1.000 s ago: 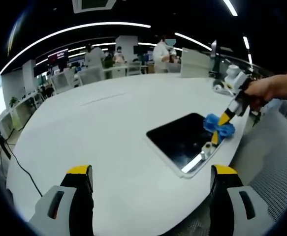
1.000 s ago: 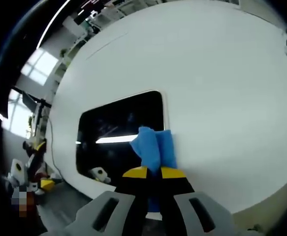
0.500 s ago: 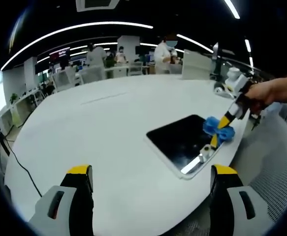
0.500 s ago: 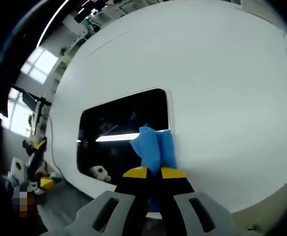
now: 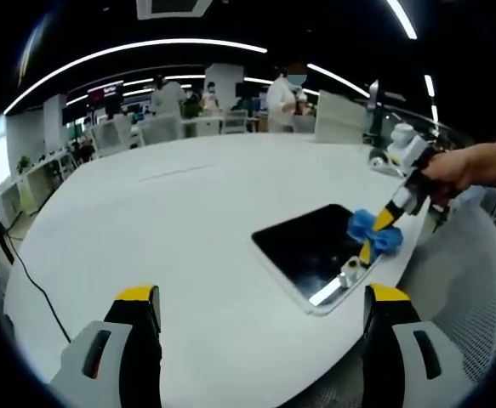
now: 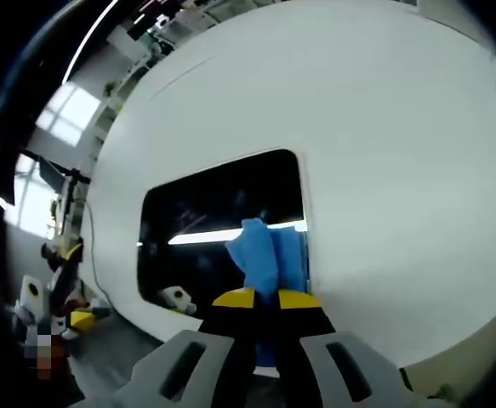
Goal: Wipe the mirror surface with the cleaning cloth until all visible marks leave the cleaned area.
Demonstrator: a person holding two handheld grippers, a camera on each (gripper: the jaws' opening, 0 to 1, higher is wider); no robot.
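Note:
A dark rectangular mirror [image 5: 311, 245] [image 6: 222, 221] with a white frame lies flat on the white table [image 5: 171, 221], near its right edge. My right gripper [image 6: 265, 299] is shut on a blue cleaning cloth [image 6: 269, 255], pressing it onto the mirror's near right part. In the left gripper view that same right gripper [image 5: 375, 234] comes in from the right with the blue cloth [image 5: 371, 231], held by a person's hand [image 5: 460, 166]. My left gripper [image 5: 260, 299] stands open above the table, well short of the mirror, with nothing between its jaws.
The white table [image 6: 401, 153] is wide, with its edge just past the mirror. White devices [image 5: 401, 140] stand at the table's far right. Several people [image 5: 283, 89] and desks are in the background. A cable [image 5: 26, 272] hangs at the left.
The cloth has slid a little further onto the mirror, toward its middle. My left gripper has not moved.

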